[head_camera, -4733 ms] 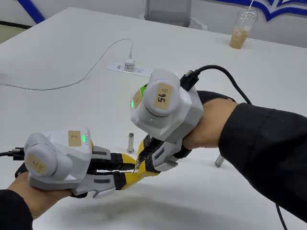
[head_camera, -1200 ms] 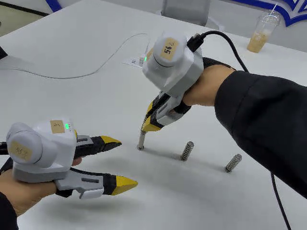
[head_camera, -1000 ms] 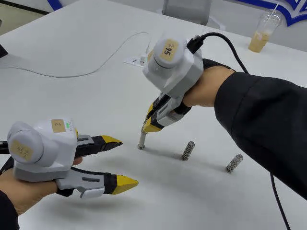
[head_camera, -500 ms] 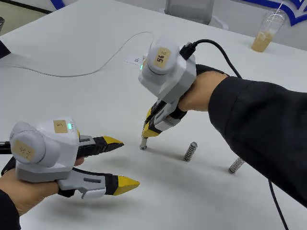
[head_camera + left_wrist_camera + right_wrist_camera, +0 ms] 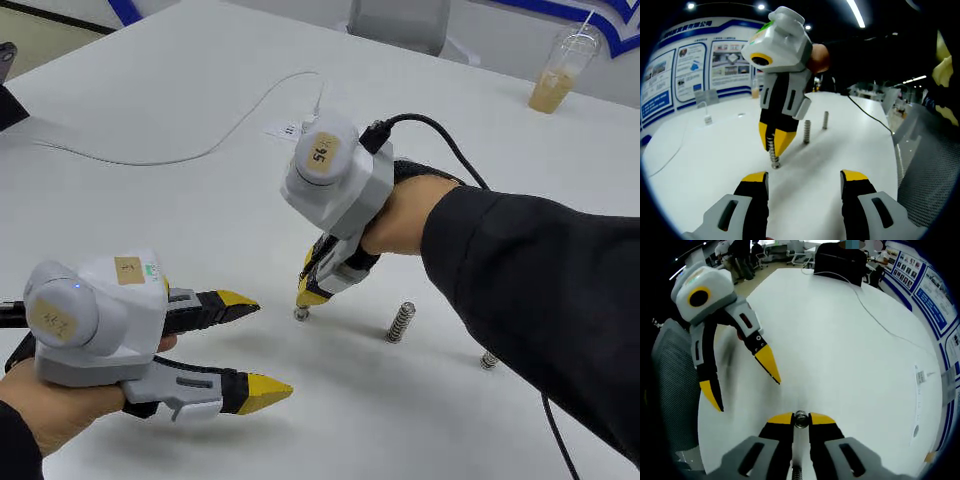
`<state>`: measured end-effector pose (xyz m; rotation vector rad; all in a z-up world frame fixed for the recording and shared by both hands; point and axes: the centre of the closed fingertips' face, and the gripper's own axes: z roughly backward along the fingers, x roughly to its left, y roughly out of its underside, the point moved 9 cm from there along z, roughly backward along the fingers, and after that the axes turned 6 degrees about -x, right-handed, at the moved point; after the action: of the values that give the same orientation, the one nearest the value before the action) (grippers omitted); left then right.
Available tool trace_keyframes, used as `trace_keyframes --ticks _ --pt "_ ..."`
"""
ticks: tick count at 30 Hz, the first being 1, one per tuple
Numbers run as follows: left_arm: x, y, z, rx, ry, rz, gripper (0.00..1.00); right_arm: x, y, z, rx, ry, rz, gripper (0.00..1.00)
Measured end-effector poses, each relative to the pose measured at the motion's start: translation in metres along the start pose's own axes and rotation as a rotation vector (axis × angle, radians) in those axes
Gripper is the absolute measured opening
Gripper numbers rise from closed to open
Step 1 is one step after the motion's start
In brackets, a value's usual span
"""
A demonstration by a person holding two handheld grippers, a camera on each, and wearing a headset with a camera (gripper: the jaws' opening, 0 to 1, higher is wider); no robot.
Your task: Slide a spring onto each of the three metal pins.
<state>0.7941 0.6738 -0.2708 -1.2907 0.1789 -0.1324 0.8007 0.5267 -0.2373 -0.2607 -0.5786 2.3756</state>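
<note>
At the middle of the table (image 5: 180, 220), the right gripper (image 5: 306, 297) pinches a spring (image 5: 771, 149) over the upright pin (image 5: 800, 418). The left gripper (image 5: 270, 343) gapes empty nearby. A crooked push could topple the pin, and a hasty release might bounce the spring off.

Head cam looks forward and down over both grippers, close in. Left gripper cam sits low, facing the right gripper (image 5: 774, 150) straight ahead of its jaws; right gripper cam looks steeply down, left gripper (image 5: 747, 392) up-left of its jaws. All share the pin (image 5: 800, 418) and spring (image 5: 771, 145) at the right jaws' tips.
</note>
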Motion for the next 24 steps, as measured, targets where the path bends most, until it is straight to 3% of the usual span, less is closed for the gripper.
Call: trace_keyframes --ticks 10,24 --pt "0.001 0.001 0.001 0.000 -0.002 0.003 0.59 -0.001 0.005 -0.011 0.019 -0.004 -0.003 0.13" --pt "0.002 0.001 0.001 -0.002 -0.007 0.006 0.59 -0.002 0.005 -0.014 0.012 0.000 -0.007 0.15"
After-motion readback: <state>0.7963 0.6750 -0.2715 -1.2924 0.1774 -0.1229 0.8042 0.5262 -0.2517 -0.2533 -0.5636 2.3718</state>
